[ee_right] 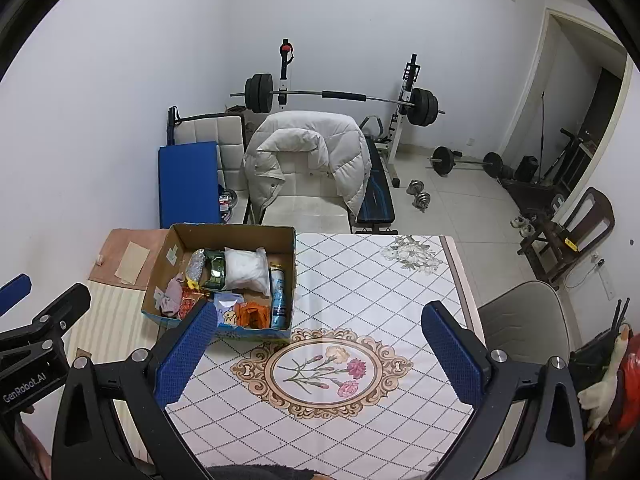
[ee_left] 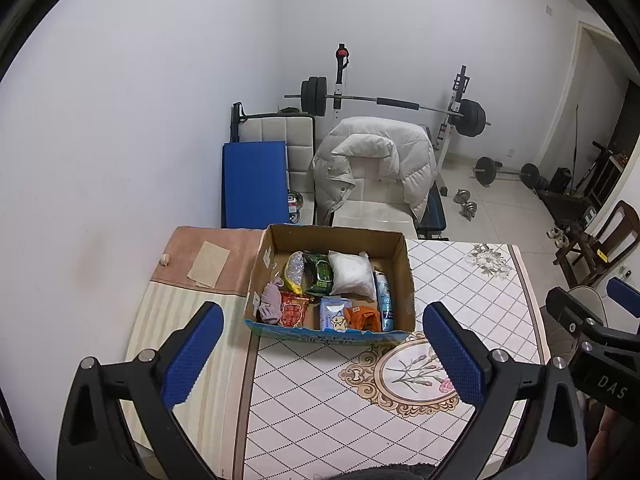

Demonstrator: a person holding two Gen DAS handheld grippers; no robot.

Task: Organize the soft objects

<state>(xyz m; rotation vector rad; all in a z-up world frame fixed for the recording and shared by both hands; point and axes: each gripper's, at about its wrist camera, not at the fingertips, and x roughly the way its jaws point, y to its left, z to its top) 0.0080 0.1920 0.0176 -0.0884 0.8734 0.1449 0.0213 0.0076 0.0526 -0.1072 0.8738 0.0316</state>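
Note:
An open cardboard box [ee_left: 402,276] [ee_right: 160,272] stands on the table's far left part. It holds a white soft pack [ee_left: 352,272] [ee_right: 246,266], a pink cloth [ee_left: 270,300] [ee_right: 172,296], a green pouch [ee_left: 320,274], a red packet [ee_left: 294,308], a light blue tissue pack [ee_left: 334,312], an orange bag [ee_left: 362,316] [ee_right: 252,314] and a blue bottle [ee_left: 385,300] [ee_right: 279,296]. My left gripper [ee_left: 324,350] is open and empty, above the table just before the box. My right gripper [ee_right: 320,350] is open and empty, over the flower medallion [ee_right: 324,370], right of the box.
The table carries a diamond-pattern cloth [ee_right: 380,280] and a striped mat [ee_left: 168,320] with a brown paper [ee_left: 208,264] at the left. Behind stand a chair with a white down jacket [ee_left: 376,160], a blue pad [ee_left: 254,184] and a barbell rack [ee_left: 400,104]. A grey chair [ee_right: 524,320] is at the right.

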